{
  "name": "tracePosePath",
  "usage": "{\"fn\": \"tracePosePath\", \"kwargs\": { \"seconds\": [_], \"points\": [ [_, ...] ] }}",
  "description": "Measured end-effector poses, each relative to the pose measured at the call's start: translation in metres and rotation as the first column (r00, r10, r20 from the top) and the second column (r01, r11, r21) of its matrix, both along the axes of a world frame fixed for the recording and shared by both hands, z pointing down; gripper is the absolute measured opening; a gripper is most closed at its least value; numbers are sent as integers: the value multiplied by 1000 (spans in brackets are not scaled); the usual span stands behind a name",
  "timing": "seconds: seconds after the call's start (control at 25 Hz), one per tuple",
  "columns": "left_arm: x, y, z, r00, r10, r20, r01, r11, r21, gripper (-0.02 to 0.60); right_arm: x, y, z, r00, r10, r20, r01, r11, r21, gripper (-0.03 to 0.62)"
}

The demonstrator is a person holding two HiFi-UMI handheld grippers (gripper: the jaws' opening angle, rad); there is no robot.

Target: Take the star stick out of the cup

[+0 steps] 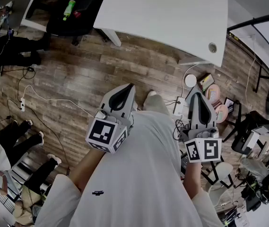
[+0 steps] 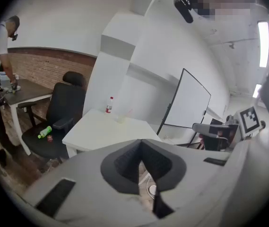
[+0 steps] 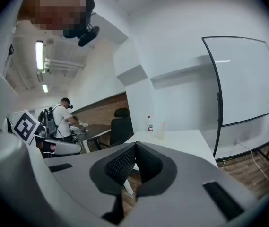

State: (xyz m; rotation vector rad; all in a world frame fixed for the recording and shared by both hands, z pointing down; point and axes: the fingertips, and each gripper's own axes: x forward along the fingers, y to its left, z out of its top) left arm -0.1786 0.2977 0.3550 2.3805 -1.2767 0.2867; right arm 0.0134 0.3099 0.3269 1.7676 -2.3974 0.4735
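A clear cup [image 2: 121, 118] stands on the far side of a white table [image 2: 91, 134], with a thin stick [image 2: 127, 112] leaning out of it. The right gripper view shows the same cup [image 3: 160, 133] and stick [image 3: 163, 126], small and far off. My left gripper [image 2: 141, 145] is shut with nothing between its pads. My right gripper [image 3: 135, 148] is shut and empty too. In the head view the left gripper [image 1: 125, 92] and the right gripper [image 1: 197, 100] are held close to the body over the wooden floor, well short of the table [image 1: 162, 13].
A bottle [image 2: 109, 105] with a red label stands near the cup. A black office chair [image 2: 61, 112] holds a green bottle [image 2: 44, 132] left of the table. A whiteboard [image 2: 186, 103] stands to the right. Cables and clutter [image 1: 210, 93] lie on the floor. A person [image 3: 61, 119] works at a dark desk.
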Motion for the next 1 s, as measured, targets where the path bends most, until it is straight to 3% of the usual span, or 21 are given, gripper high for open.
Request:
{"fn": "tracePosePath", "kwargs": {
  "seconds": [0.4, 0.6, 1.0],
  "points": [
    [88, 34, -20, 997, 60, 42, -61, 998, 26, -5, 65, 16, -32, 999, 27, 28, -31, 991, 127, 5],
    [132, 47, -30, 995, 78, 60, -82, 995, 58, -5, 88, 35, -22, 999, -4, 52, -2, 994, 108, 3],
    [174, 52, -23, 991, 89, 99, -96, 993, 70, -5, 117, 35, 0, 991, -65, 113, 55, 995, 89, 5]
  ]
}}
